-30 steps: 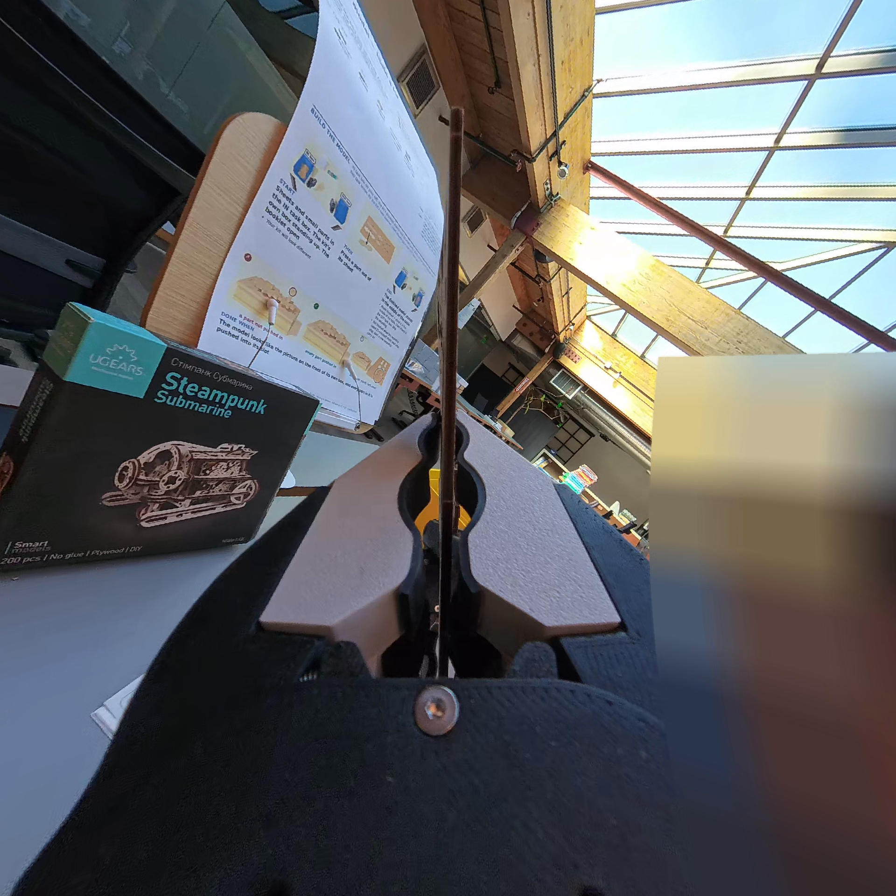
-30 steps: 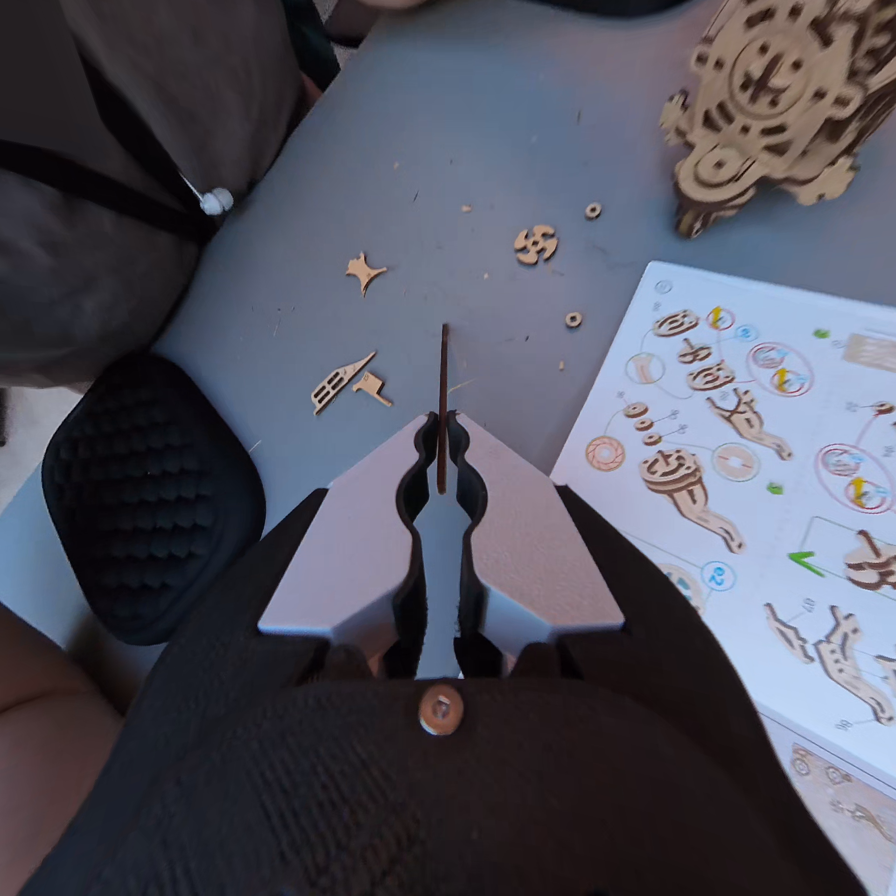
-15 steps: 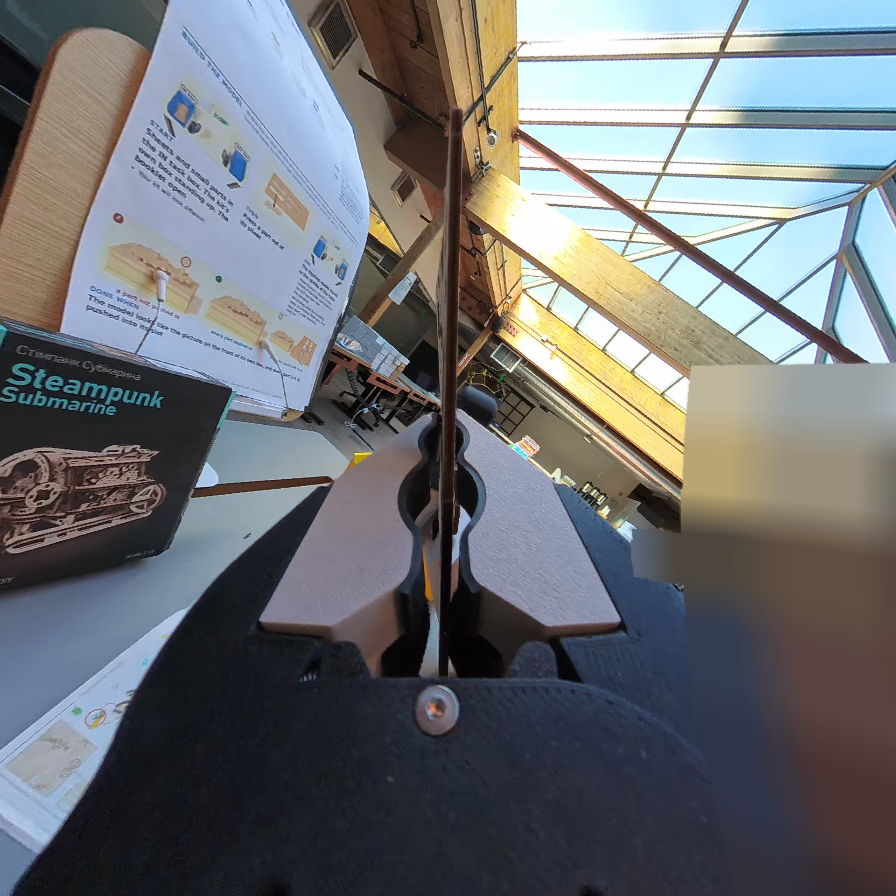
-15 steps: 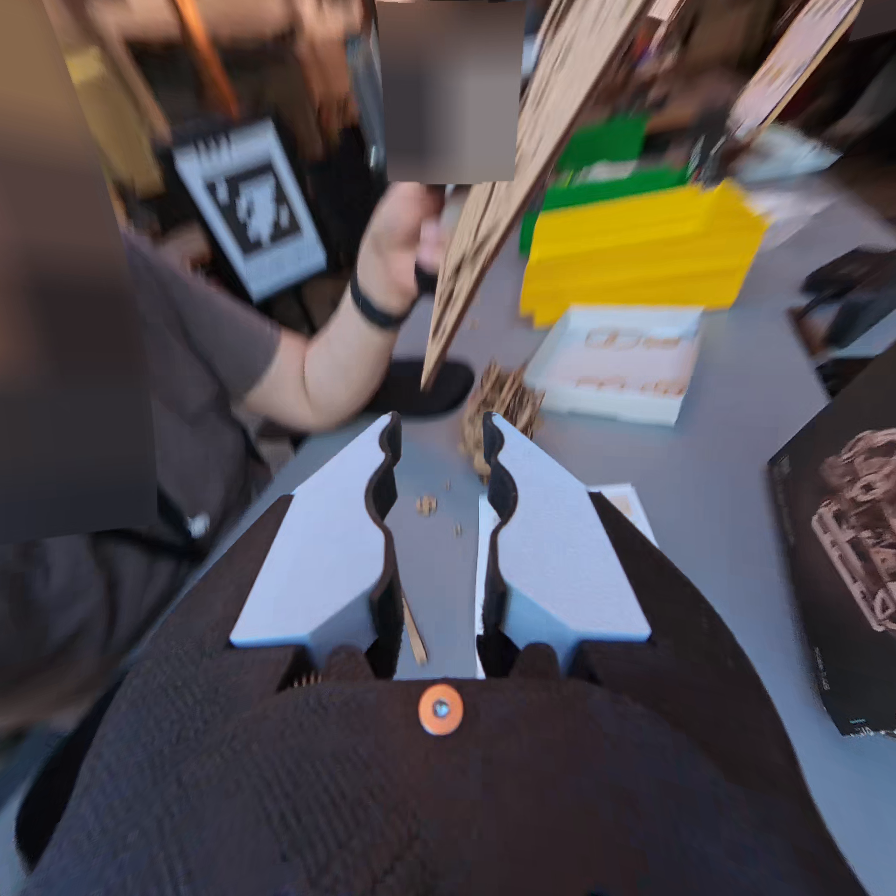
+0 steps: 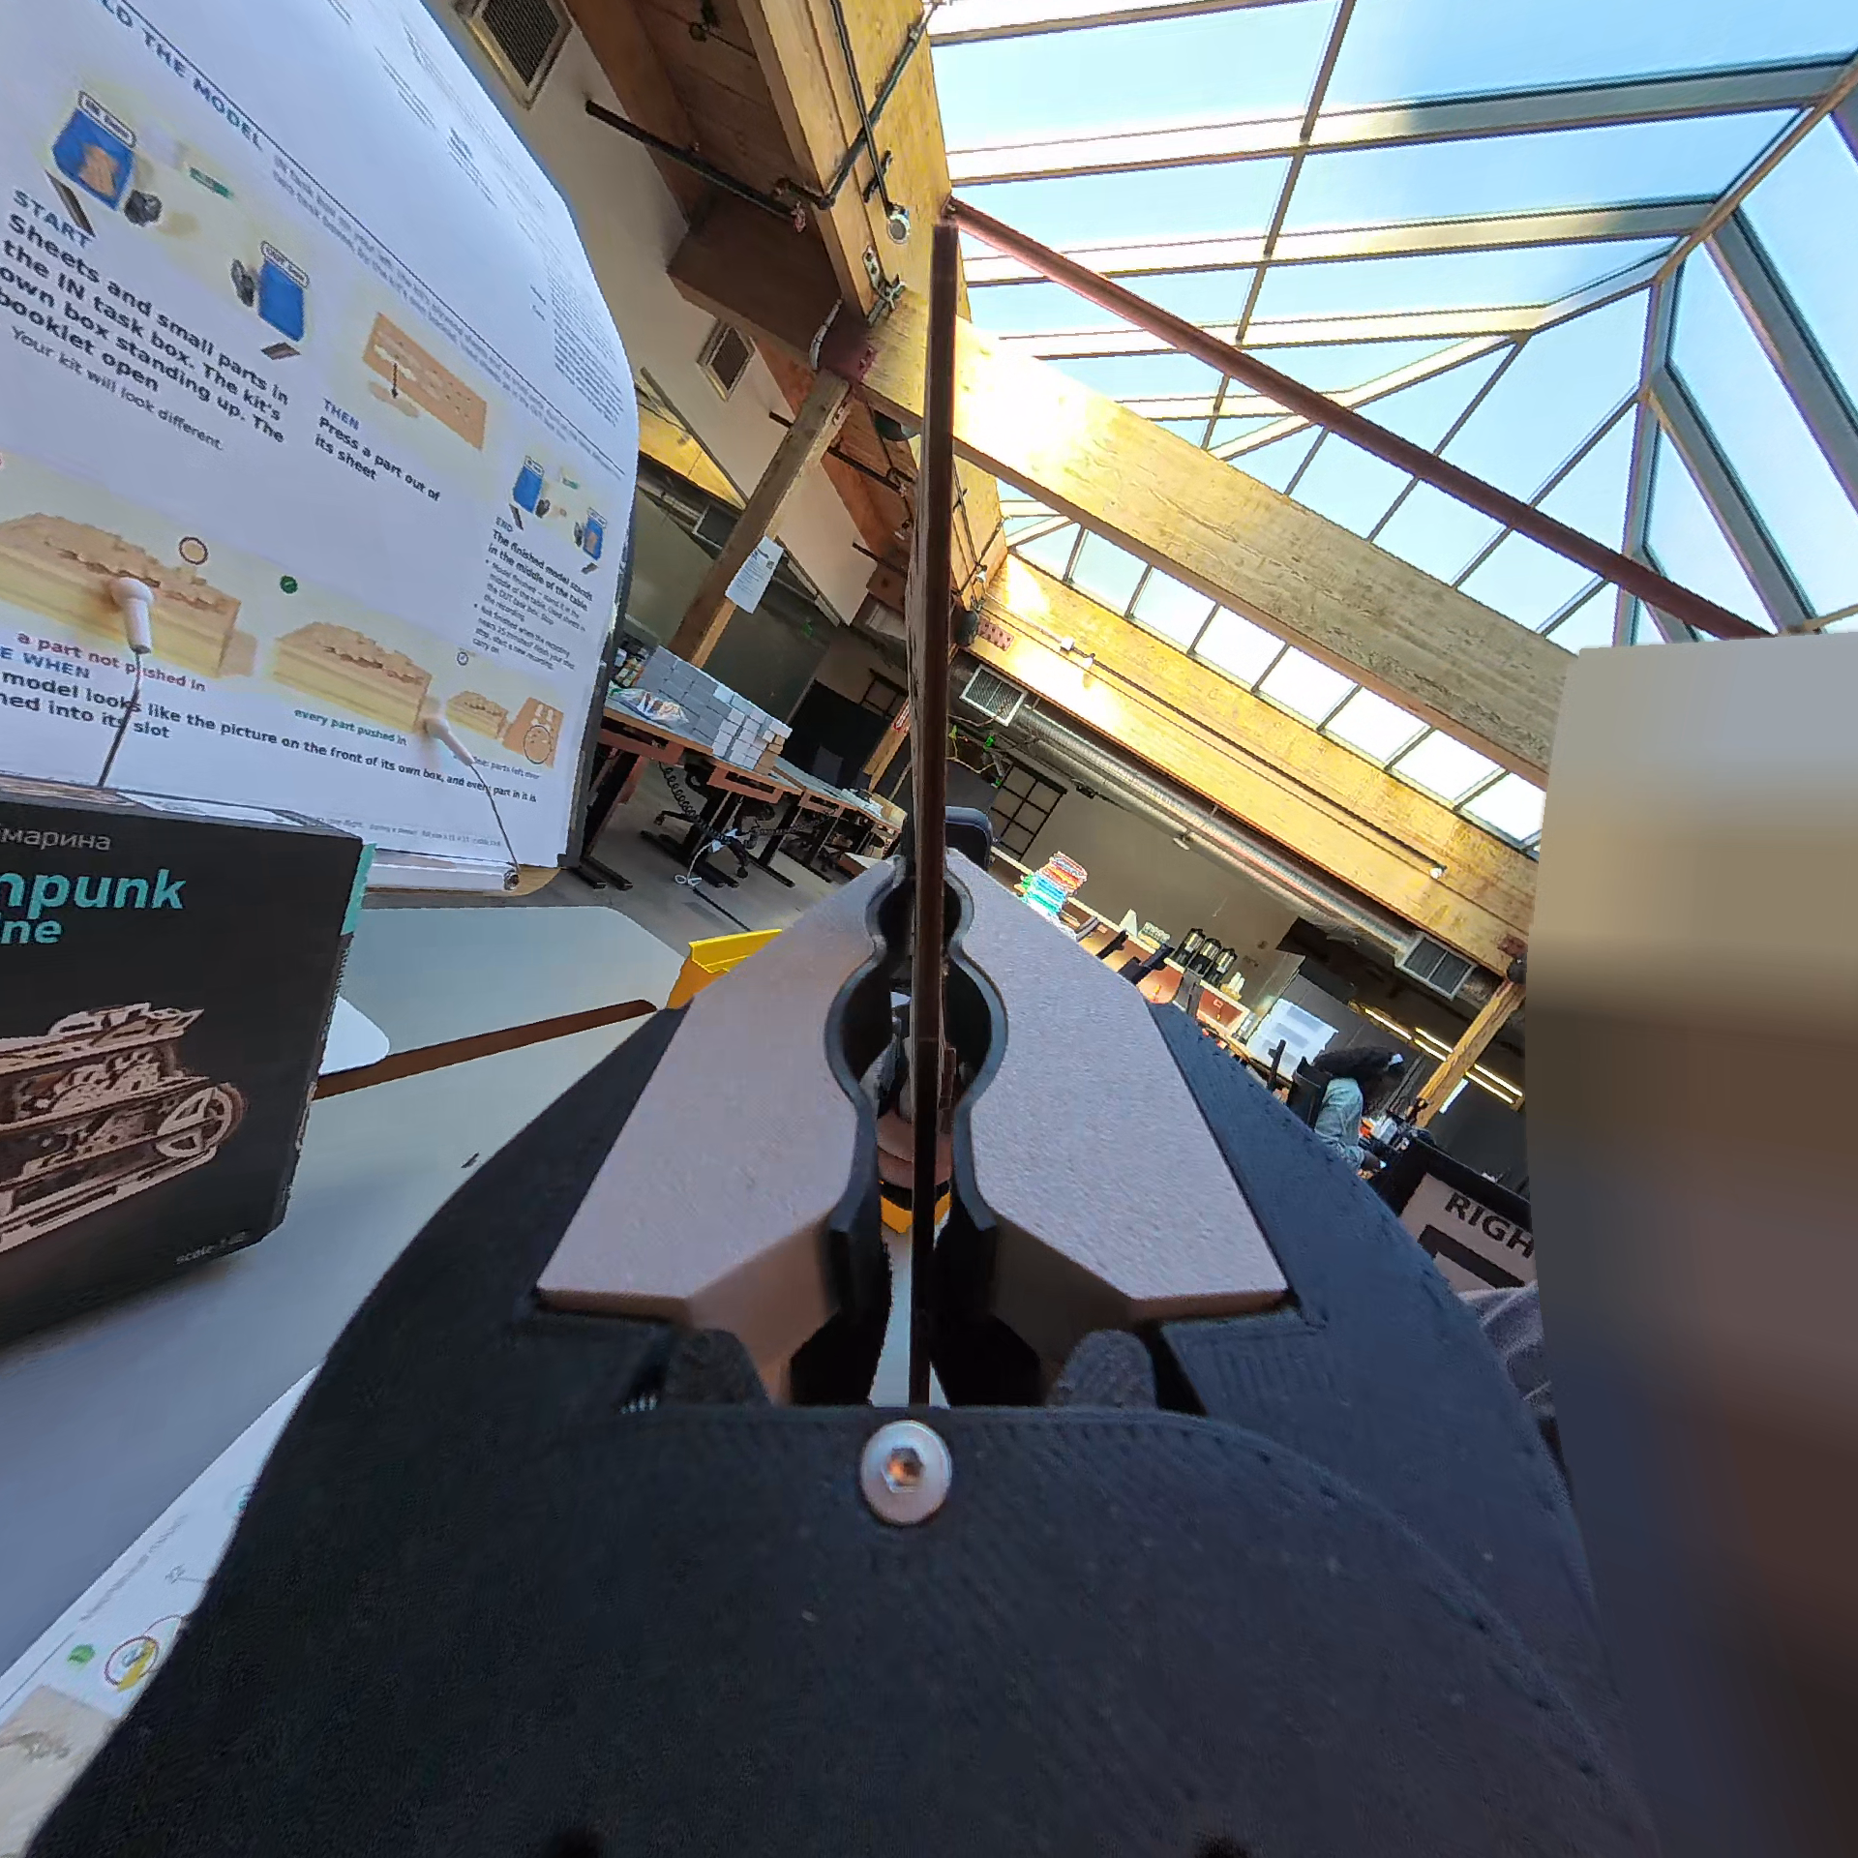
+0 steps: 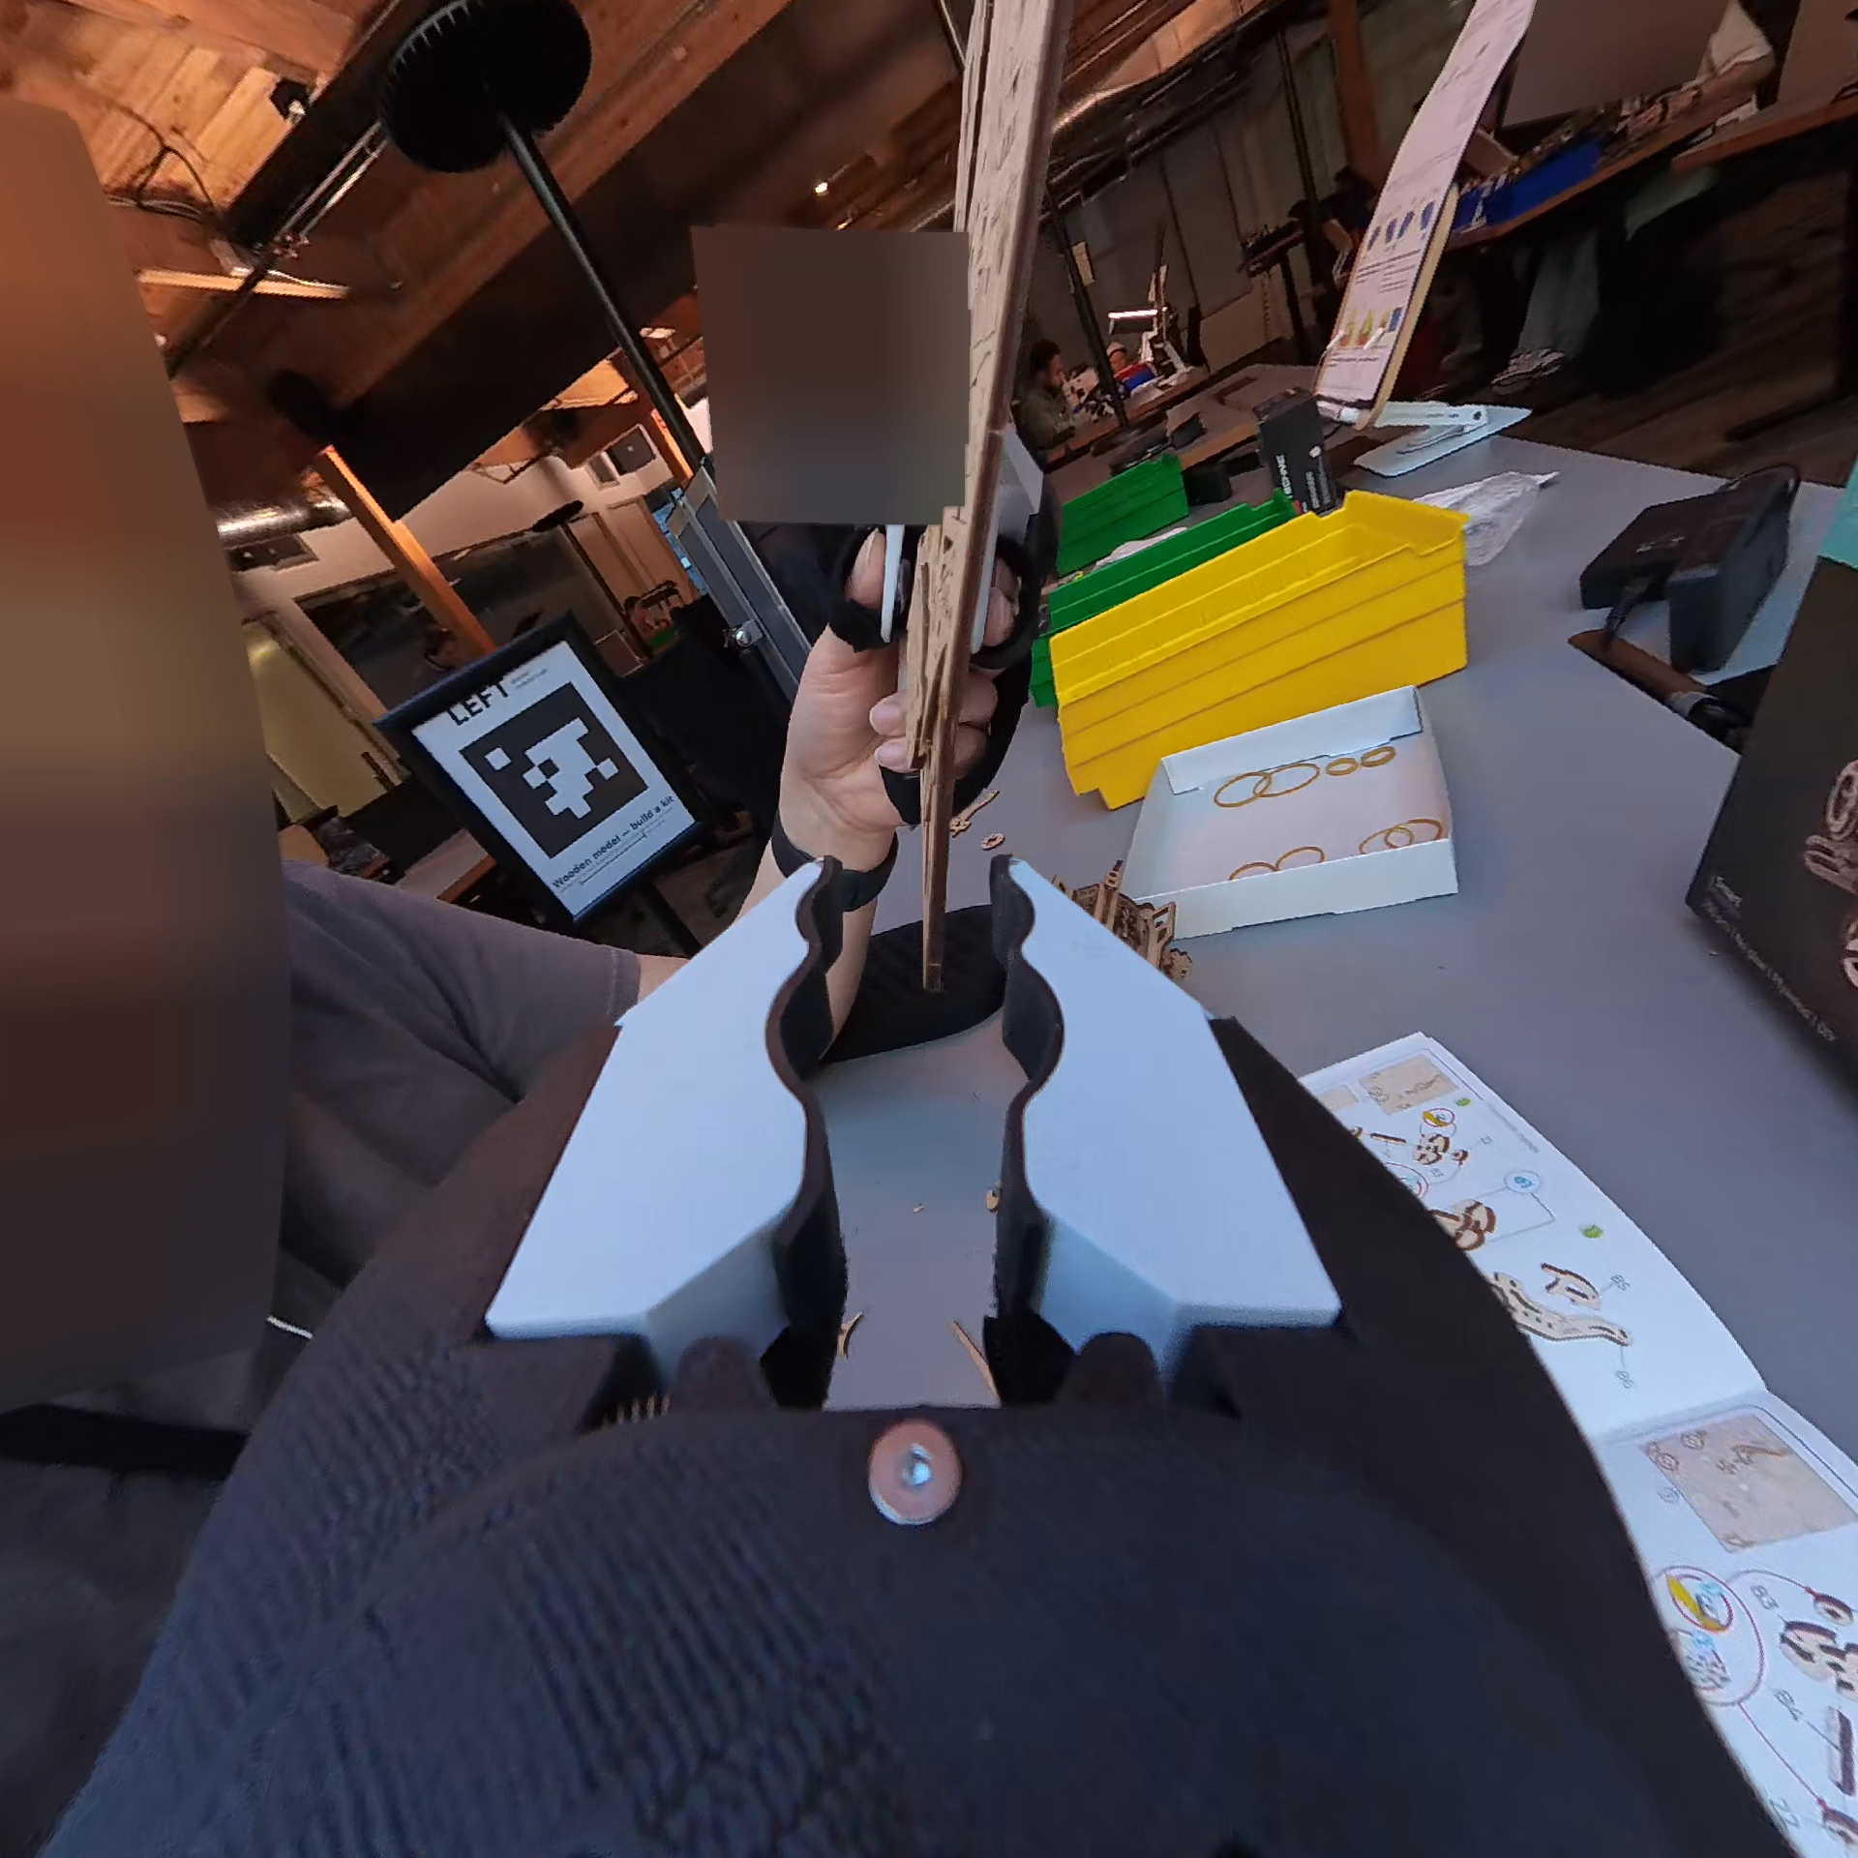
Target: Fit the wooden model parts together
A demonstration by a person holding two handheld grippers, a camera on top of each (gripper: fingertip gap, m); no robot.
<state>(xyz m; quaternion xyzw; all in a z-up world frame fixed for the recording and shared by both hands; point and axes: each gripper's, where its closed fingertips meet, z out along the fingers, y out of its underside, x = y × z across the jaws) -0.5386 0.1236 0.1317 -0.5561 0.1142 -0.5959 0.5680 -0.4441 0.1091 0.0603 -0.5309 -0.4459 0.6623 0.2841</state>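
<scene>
The left wrist view shows the left claw point(image 5: 920, 905) clamped on a thin wooden sheet point(image 5: 940, 563), seen edge-on and rising upright from between the closed fingers toward the glass roof. To its left a dark kit box point(image 5: 151, 1046) stands on the grey desk point(image 5: 131, 1428), with a printed instruction sheet point(image 5: 302, 432) propped up behind it. A corner of an open booklet point(image 5: 121, 1649) lies at the lower left.

In the right wrist view the right claw point(image 6: 915, 925) has its fingers spread apart and holds nothing. The wooden sheet point(image 6: 990, 382) hangs steeply tilted above it, gripped farther off by the left claw point(image 6: 930, 603) in the person's hand point(image 6: 845, 744); the sheet's lower corner points down into the gap between the right claw's fingertips, though whether it touches either finger cannot be told. Beyond the fingers stands a partly built wooden model point(image 6: 1126, 920), just beside a shallow white tray point(image 6: 1297, 804) holding rubber bands. Behind the tray sit stacked yellow bins point(image 6: 1257, 623) and green bins point(image 6: 1126, 513). The open booklet point(image 6: 1568, 1337) lies on the desk point(image 6: 1508, 955) to the right, and small wooden scraps point(image 6: 990, 1196) lie between the fingers on the desk. A black padded pouch point(image 6: 905, 995) sits under the sheet's corner.
</scene>
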